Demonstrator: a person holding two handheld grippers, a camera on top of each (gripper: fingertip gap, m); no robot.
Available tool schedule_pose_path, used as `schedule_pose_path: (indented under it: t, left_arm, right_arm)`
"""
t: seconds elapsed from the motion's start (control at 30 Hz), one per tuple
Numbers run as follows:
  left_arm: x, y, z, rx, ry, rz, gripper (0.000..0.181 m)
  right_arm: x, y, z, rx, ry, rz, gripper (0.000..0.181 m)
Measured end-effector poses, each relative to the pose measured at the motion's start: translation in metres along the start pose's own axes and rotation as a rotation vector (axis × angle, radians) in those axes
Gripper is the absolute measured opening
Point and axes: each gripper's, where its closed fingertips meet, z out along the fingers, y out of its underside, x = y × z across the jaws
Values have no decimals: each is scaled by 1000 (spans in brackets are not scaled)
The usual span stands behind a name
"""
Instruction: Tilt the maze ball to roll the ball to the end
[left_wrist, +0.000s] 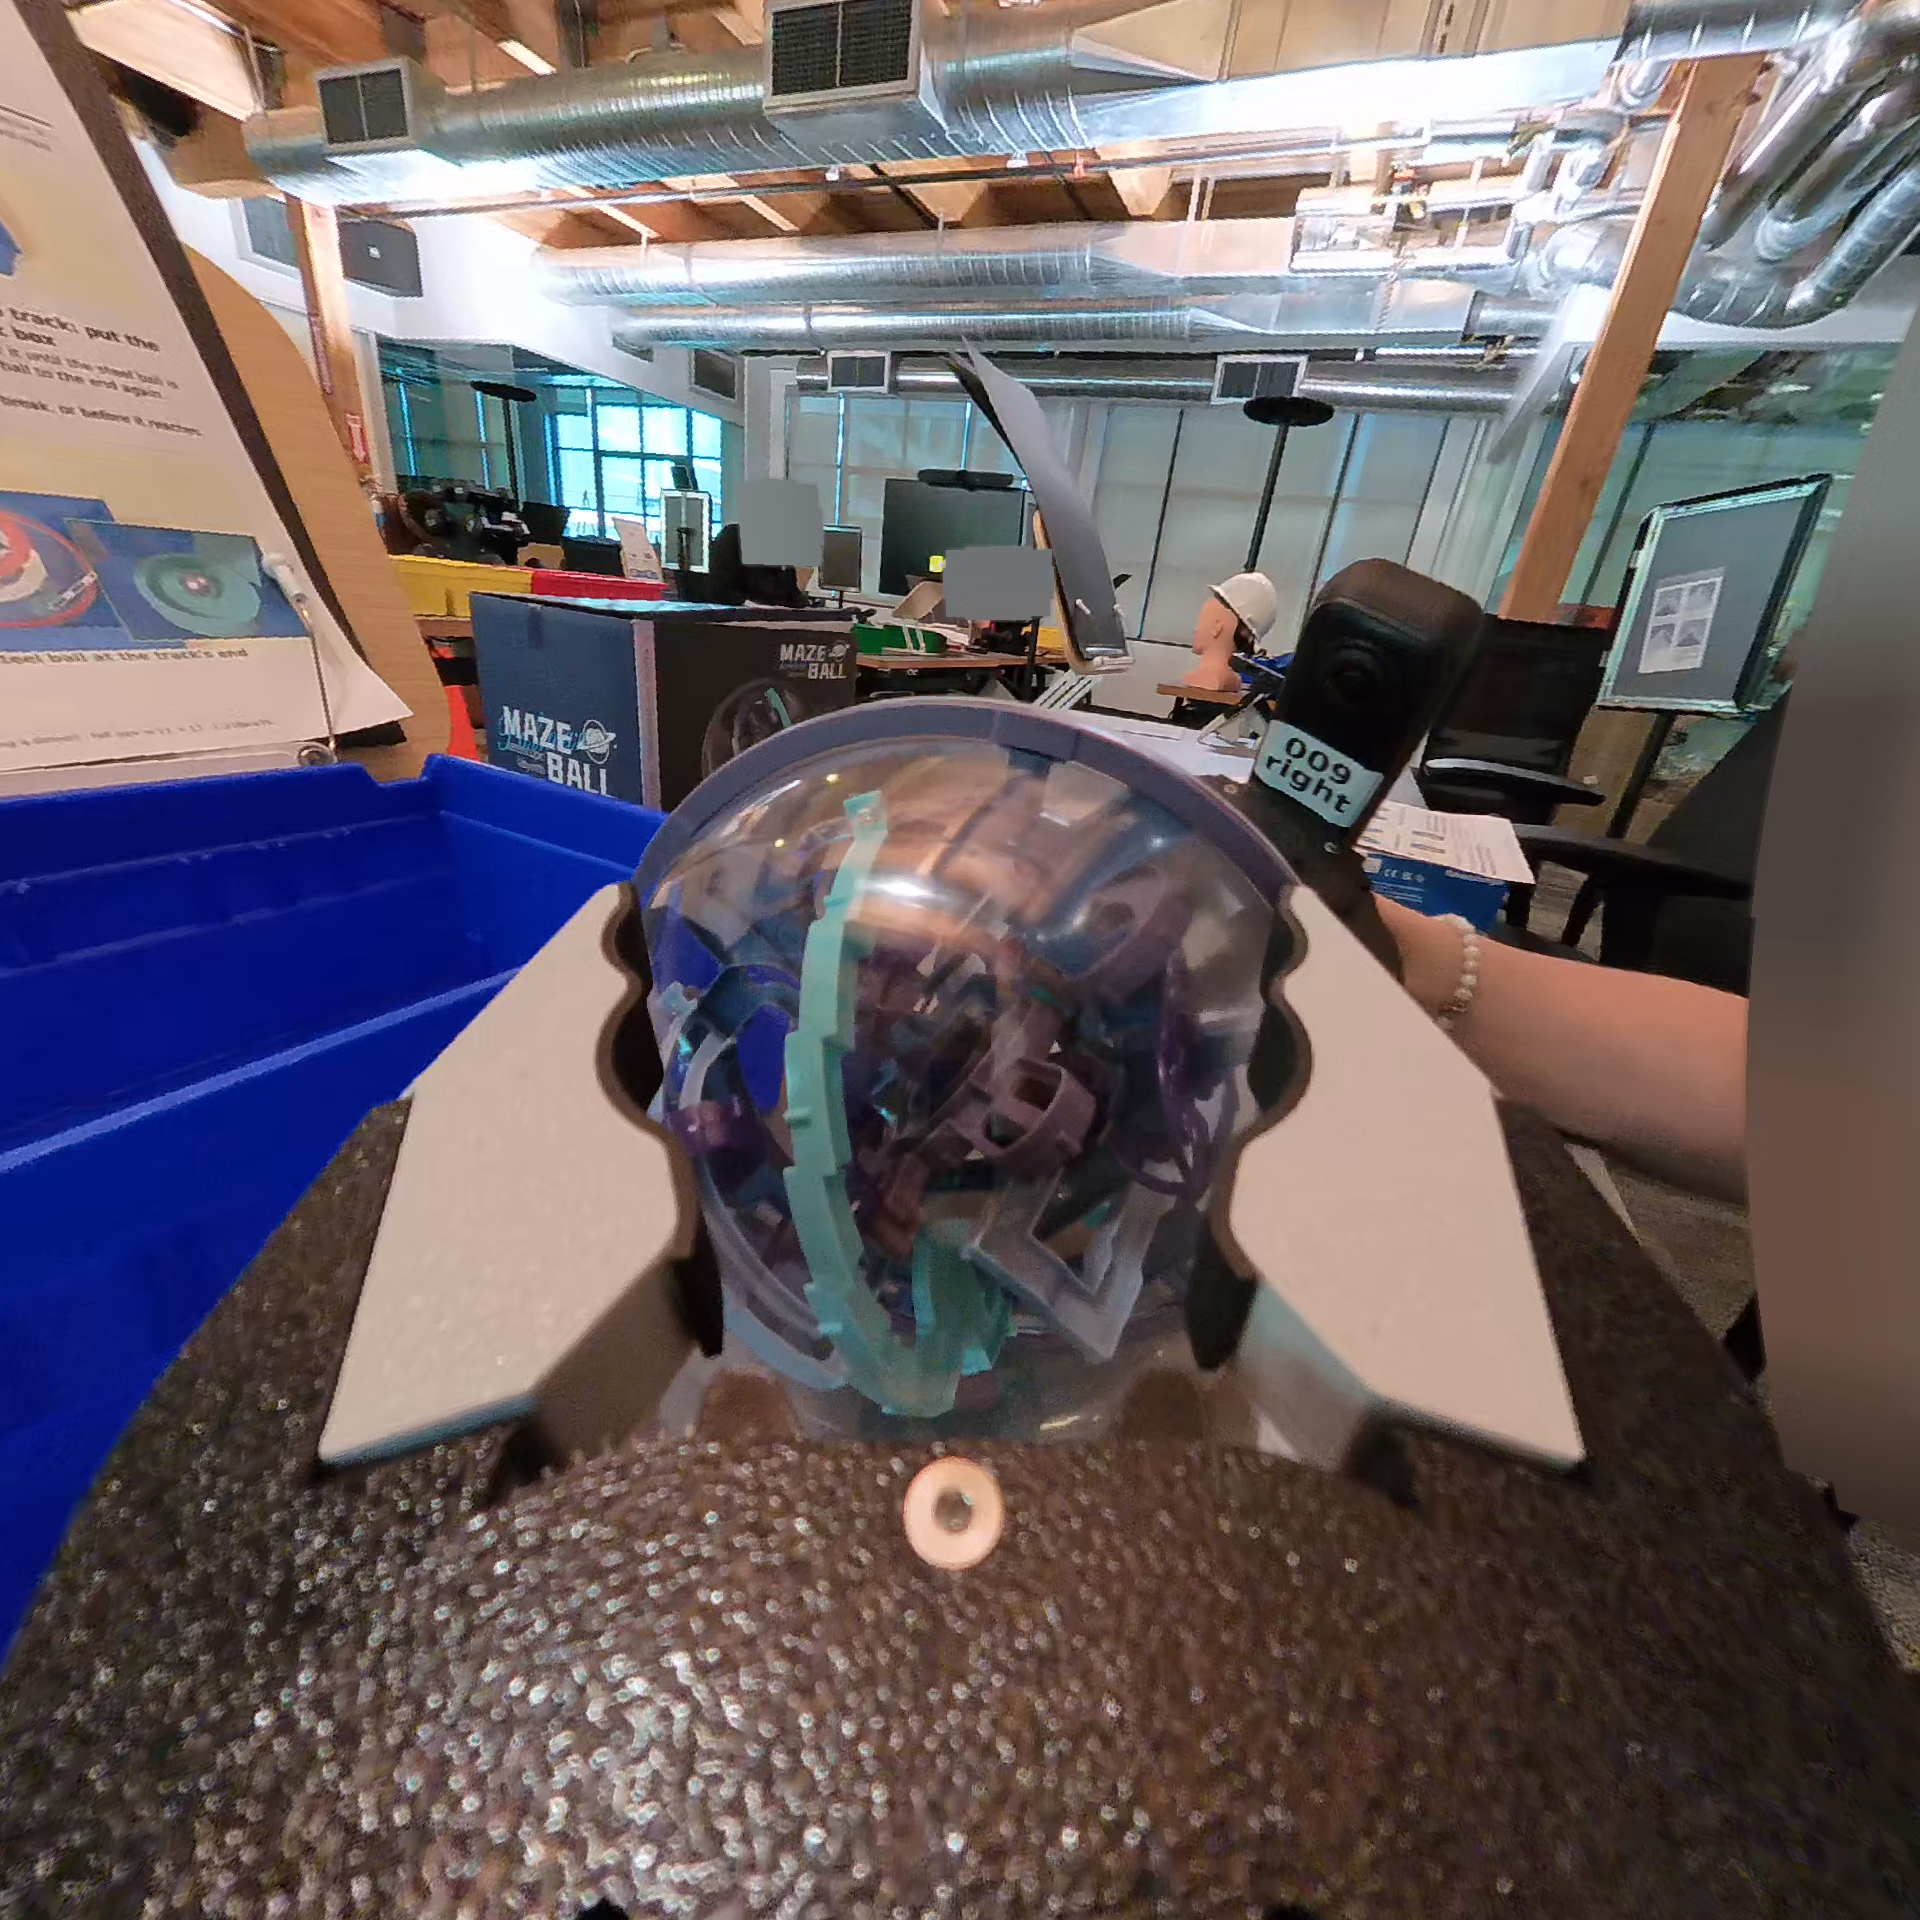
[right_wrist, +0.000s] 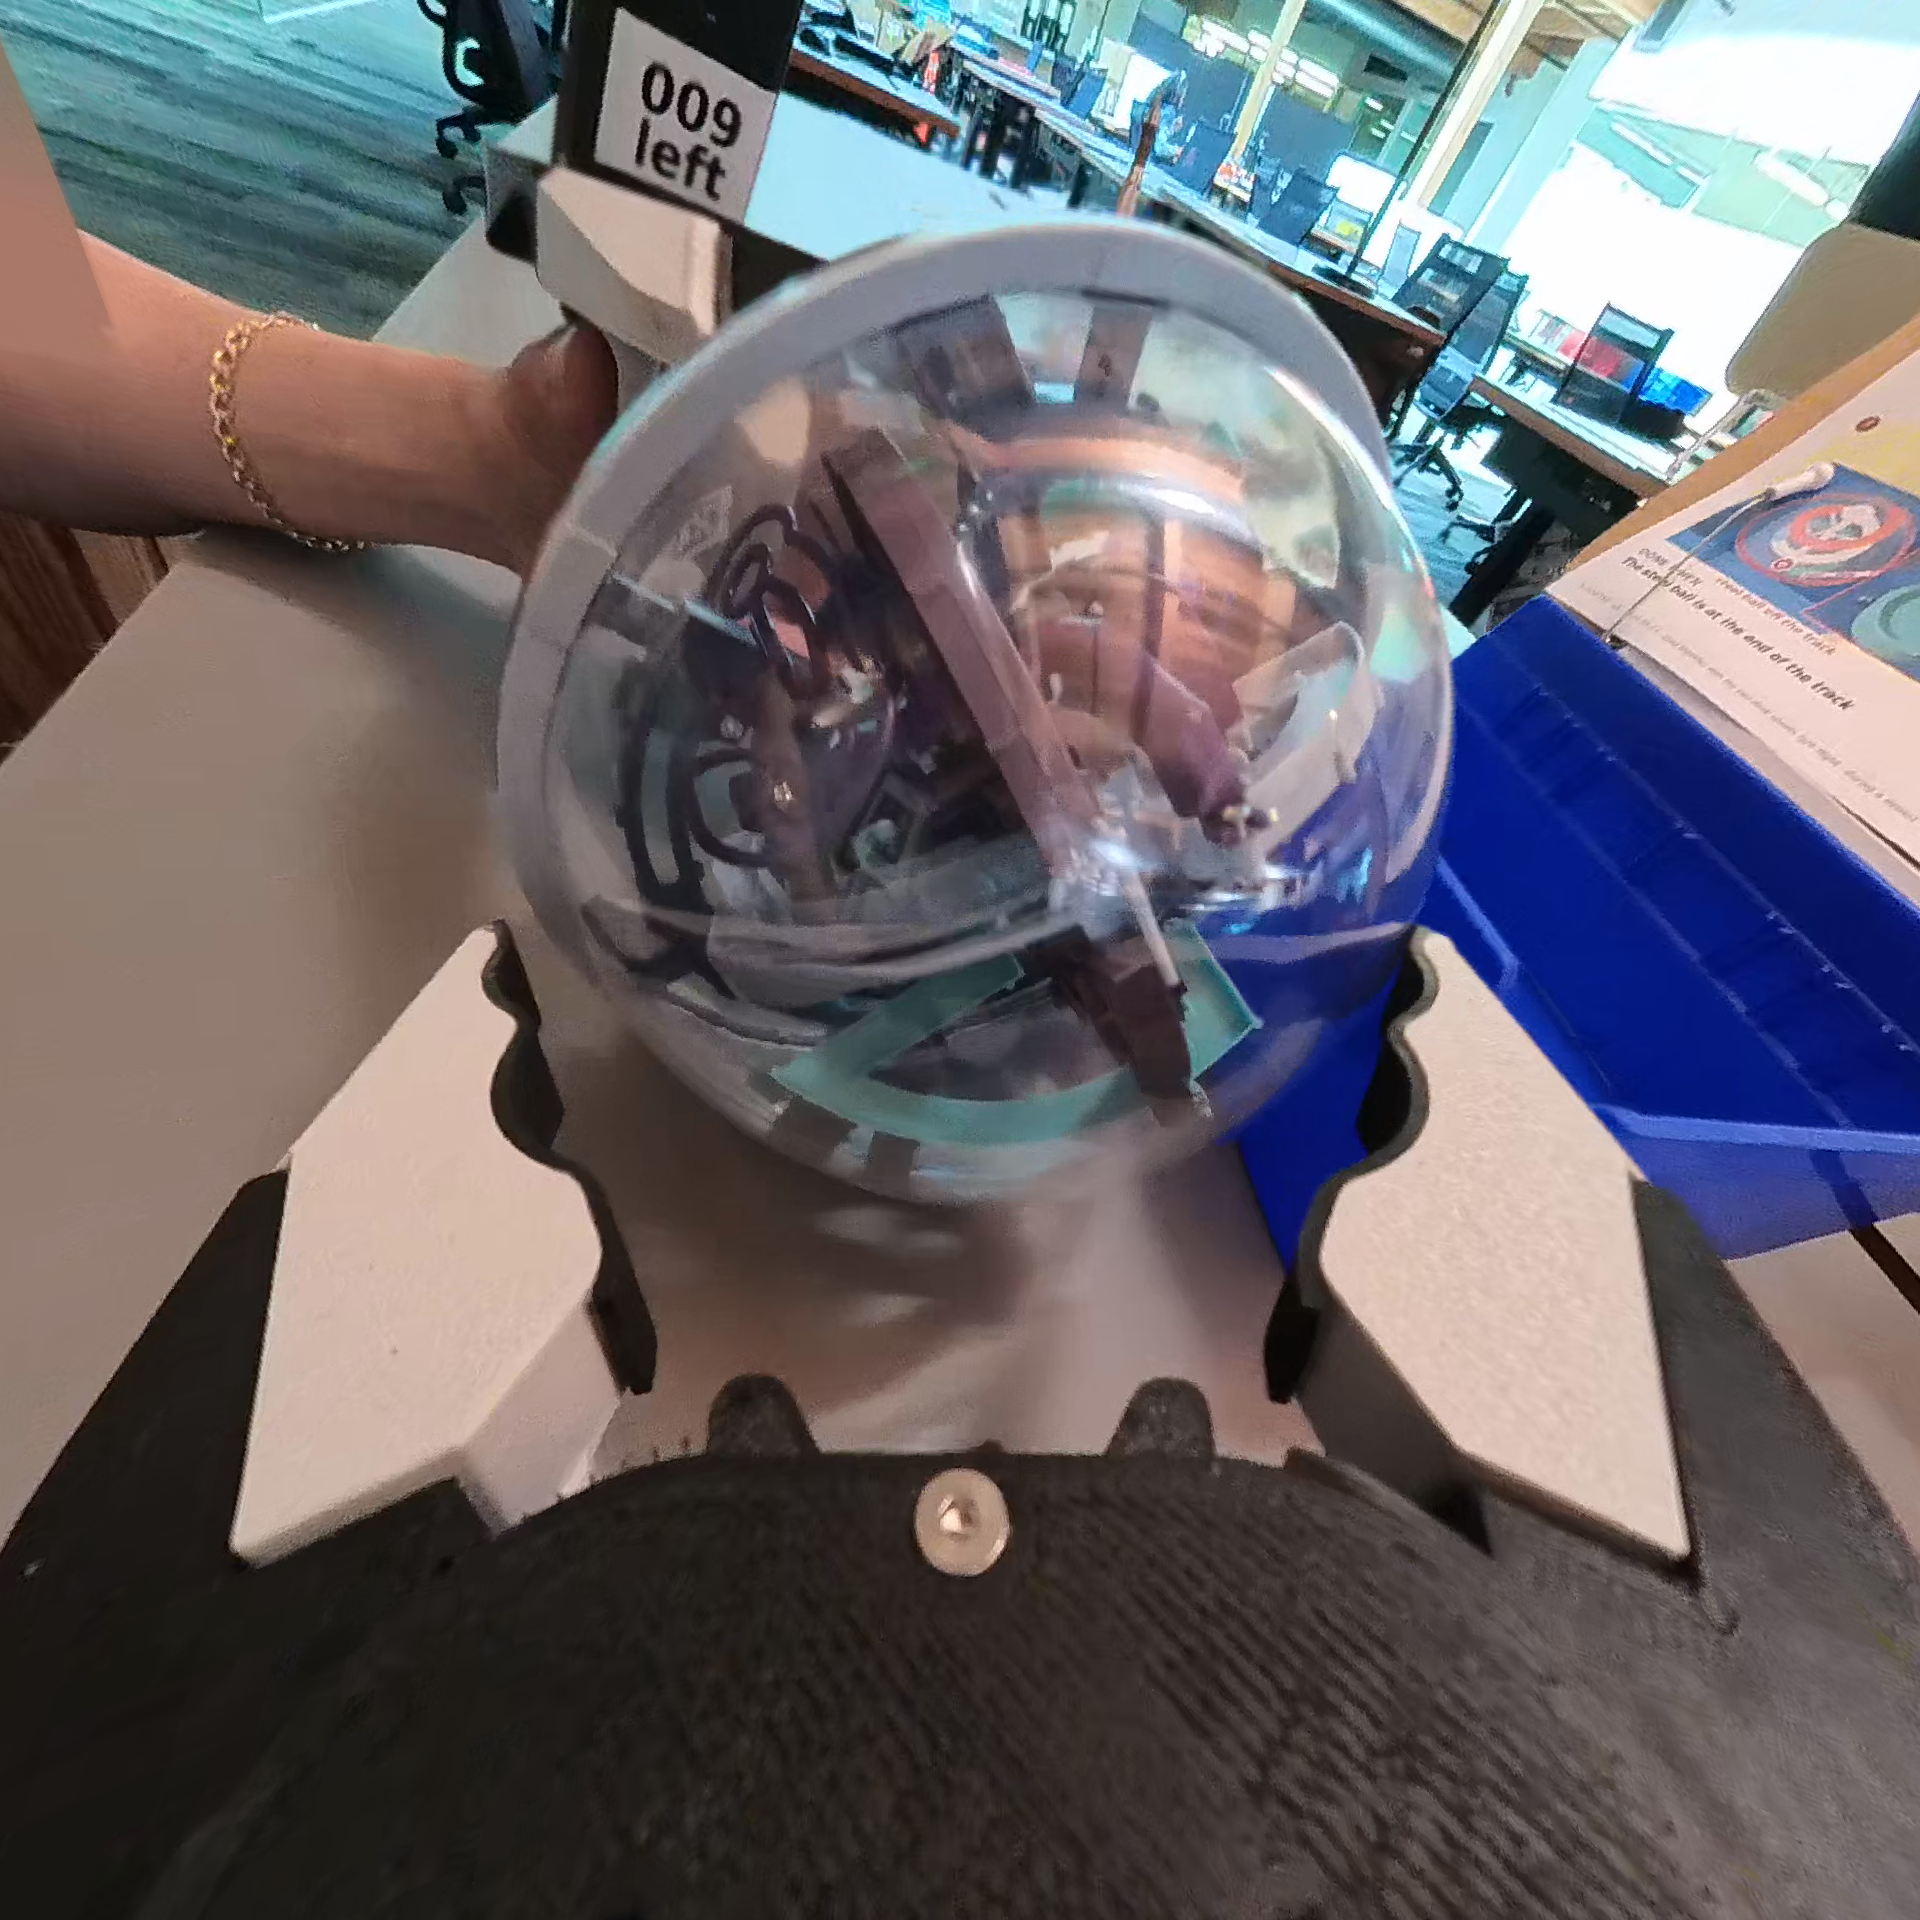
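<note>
Left gripper (left_wrist: 951, 1049) clamps one maze ball (left_wrist: 956, 1039) | right gripper (right_wrist: 956, 1049) spread

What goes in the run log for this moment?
left gripper: shut on maze ball | right gripper: open around it | blue bin: beside | small ball: not visible

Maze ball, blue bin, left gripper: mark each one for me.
Maze ball (right_wrist: 966, 727), right wrist view, on its clear shell.
Blue bin (left_wrist: 239, 935), left wrist view, on its inner wall.
Left gripper (left_wrist: 951, 1039), left wrist view, midway between its fingertips, which clamp the ball.
</note>
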Motion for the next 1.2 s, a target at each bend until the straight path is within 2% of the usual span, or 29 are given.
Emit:
schedule_pose_path:
  t: [0.2, 0.6, 0.73, 0.9, 0.97, 1.03, 1.07, 1.13, 1.2]
  left_arm:
    - [-8, -1, 0, 13, -47, -34, 113]
    - [-11, 0, 0, -6, -41, -58, 120]
    - [-5, 2, 2, -58, 20, -3, 126]
    - [5, -6, -4, -134, 185, 62, 140]
    - [7, 2, -7, -228, 254, 105, 148]
    - [-1, 18, -6, -321, 261, 182, 149]
    - [-4, 22, -4, -321, 269, 189, 142]
    - [-4, 24, -1, -254, 280, 152, 147]
    - [-4, 23, -2, -236, 283, 122, 145]
  right_arm:
    - [6, -8, 9, 13, 76, 104, 158]
    - [5, -7, 12, 25, 112, 117, 158]
    - [4, -5, 11, 2, 97, 102, 157]
    - [3, -3, 8, 0, 75, 80, 157]
    - [2, -3, 7, 4, 67, 77, 157]
    - [3, -5, 8, 25, 68, 91, 155]
    - [4, -8, 8, 39, 67, 102, 152]
    - [8, -13, 5, 63, 85, 122, 140]
    - [7, -14, 3, 82, 66, 123, 139]
